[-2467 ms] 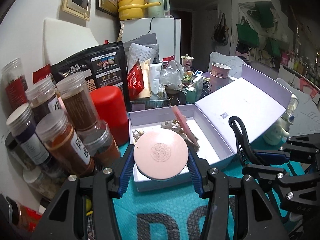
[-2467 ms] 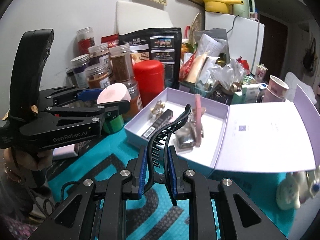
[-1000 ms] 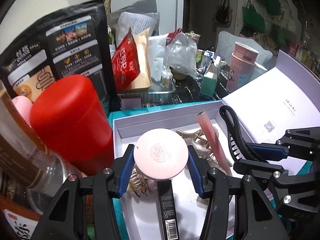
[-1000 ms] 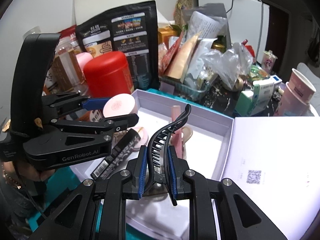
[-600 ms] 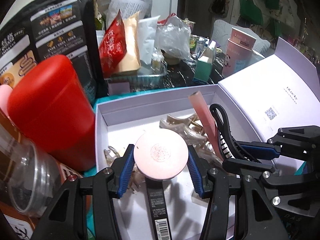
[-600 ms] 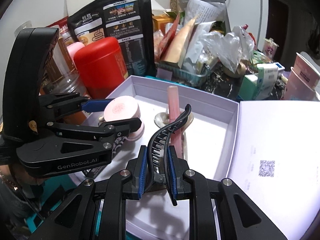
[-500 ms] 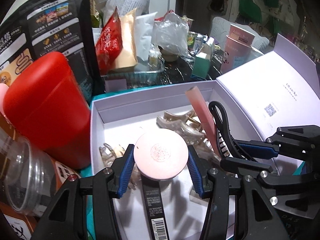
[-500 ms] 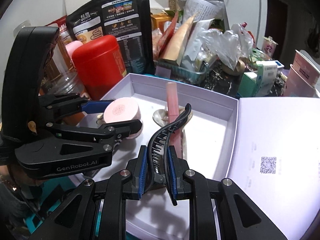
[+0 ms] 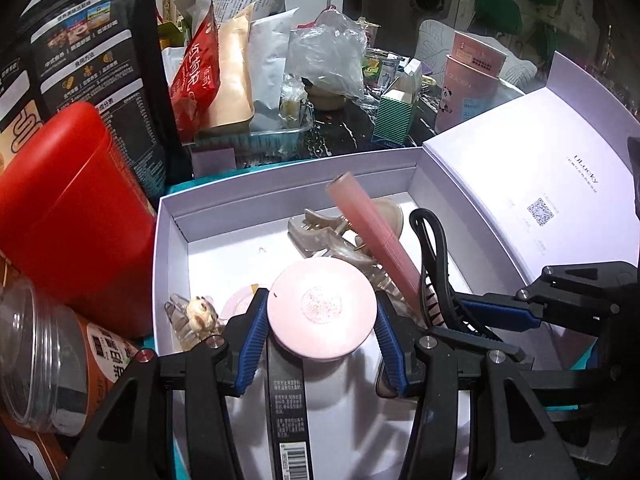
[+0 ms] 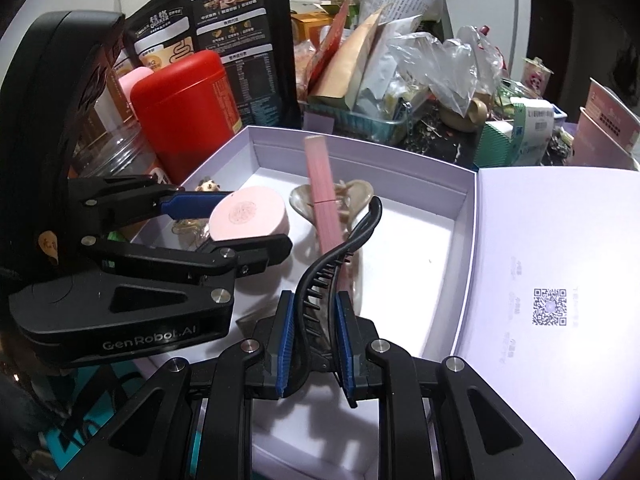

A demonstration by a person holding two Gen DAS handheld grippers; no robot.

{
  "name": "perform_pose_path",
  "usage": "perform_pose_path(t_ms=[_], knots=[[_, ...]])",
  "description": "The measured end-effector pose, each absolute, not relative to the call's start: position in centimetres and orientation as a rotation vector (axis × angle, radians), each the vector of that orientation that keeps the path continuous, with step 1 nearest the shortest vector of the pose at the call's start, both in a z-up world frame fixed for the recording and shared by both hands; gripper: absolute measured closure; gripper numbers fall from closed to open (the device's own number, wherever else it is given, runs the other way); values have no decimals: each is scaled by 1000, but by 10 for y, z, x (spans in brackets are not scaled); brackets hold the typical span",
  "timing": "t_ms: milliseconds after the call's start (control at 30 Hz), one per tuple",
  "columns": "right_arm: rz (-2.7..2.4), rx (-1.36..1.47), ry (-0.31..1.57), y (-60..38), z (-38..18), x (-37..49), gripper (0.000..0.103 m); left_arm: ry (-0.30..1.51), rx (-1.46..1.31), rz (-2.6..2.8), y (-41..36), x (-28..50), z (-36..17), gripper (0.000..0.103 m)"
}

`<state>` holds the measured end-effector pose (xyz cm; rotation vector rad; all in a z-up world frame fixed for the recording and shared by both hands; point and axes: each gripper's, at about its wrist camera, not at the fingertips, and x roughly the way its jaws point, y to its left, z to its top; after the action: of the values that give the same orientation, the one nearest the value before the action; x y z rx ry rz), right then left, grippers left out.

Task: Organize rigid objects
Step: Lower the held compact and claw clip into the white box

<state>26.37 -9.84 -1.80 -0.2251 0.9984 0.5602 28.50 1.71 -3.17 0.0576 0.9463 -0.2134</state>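
My left gripper [image 9: 322,344] is shut on a round pink compact [image 9: 322,308], held low over the left half of an open white box [image 9: 168,216]. The right wrist view shows the same compact [image 10: 248,216] between the left gripper's blue pads. My right gripper [image 10: 314,344] is shut on a black curved hair clip [image 10: 344,256], held over the box's middle; that clip [image 9: 434,264] also shows in the left wrist view. In the box lie a pink tube [image 9: 372,232] leaning on pale claw clips [image 9: 320,236], a small figurine clip [image 9: 196,312] and a black barcode stick [image 9: 286,412].
The box's lid [image 9: 532,184] lies open to the right. A red canister [image 9: 64,208] and clear spice jars [image 9: 44,360] crowd the box's left side. A black snack bag [image 10: 224,40], pouches in a foil tray [image 9: 256,136] and pink cups [image 9: 472,76] stand behind.
Both grippers have sunk closer into the box with their objects still held. The box fills more of both views and the red canister has slid leftward.
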Motion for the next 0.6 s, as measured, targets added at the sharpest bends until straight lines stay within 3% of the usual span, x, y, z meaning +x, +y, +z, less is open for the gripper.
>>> perform_pose_path(t_ms=[600], knots=[[532,-214,1017,-103,-19,265,80,937,110,-206,8,292,-35,53]])
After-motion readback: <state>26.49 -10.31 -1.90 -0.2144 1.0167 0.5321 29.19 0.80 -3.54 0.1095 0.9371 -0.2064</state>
